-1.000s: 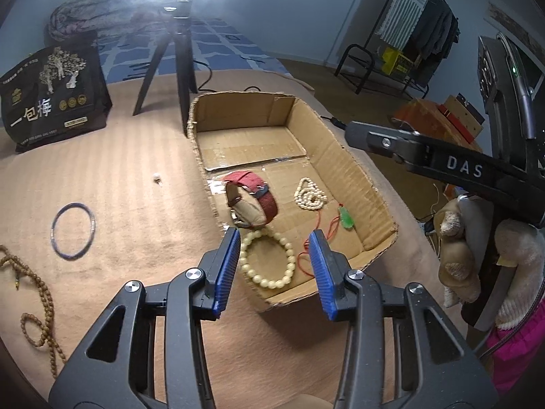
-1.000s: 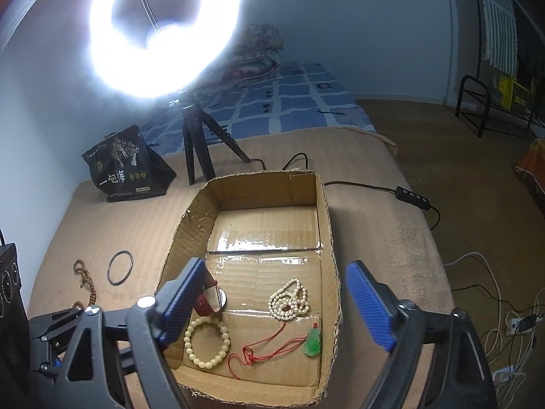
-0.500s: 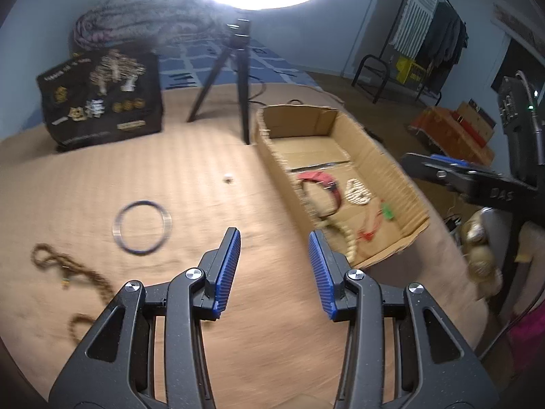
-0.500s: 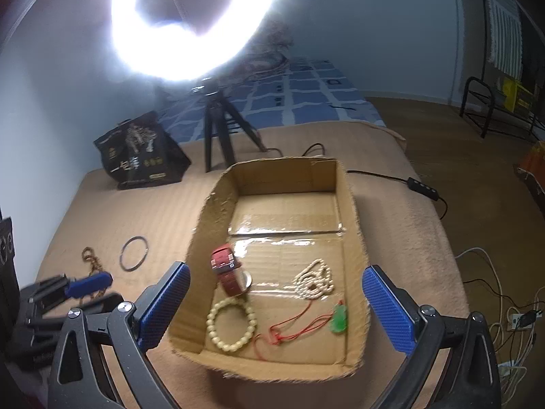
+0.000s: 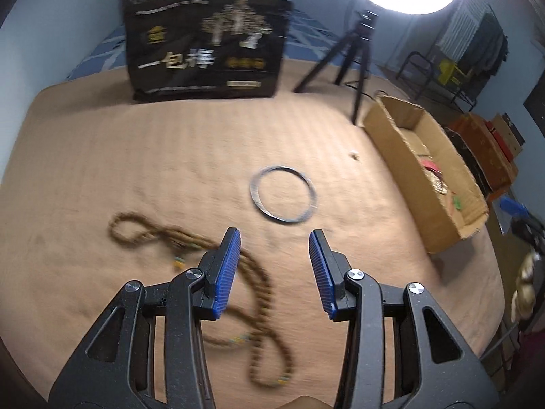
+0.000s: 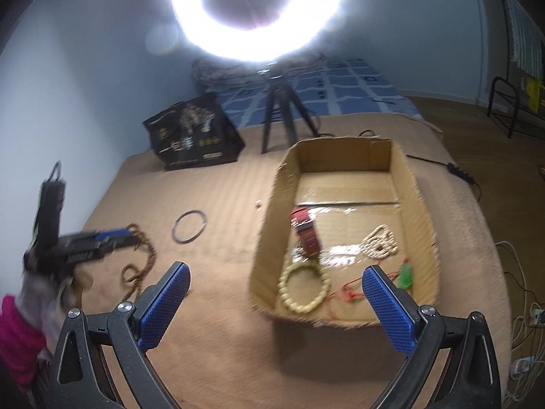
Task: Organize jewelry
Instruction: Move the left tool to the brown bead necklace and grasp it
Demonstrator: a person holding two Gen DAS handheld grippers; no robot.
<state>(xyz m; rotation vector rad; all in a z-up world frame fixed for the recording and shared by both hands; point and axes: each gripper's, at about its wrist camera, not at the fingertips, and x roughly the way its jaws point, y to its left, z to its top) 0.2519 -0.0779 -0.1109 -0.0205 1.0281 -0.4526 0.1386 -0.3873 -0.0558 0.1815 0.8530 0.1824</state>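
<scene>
My left gripper is open and holds nothing. It hovers over the tan blanket just short of a dark thin bangle, and a long brown bead strand runs under its left finger. The cardboard box lies off to the right. My right gripper stands wide open and holds nothing, in front of the box. Inside the box lie a red watch, a cream bead bracelet, a white bead string and a green pendant on red cord. The right wrist view also shows the bangle and the blurred left gripper.
A black printed bag and the ring light's tripod stand at the back of the blanket. A tiny pale bit lies between bangle and box. A gloved hand with a pink sleeve holds the left gripper. Cables trail on the floor to the right.
The left gripper swung left from above the box to the bangle and brown beads, its gap unchanged. The right gripper's jaws widened and it shifted slightly left in front of the box.
</scene>
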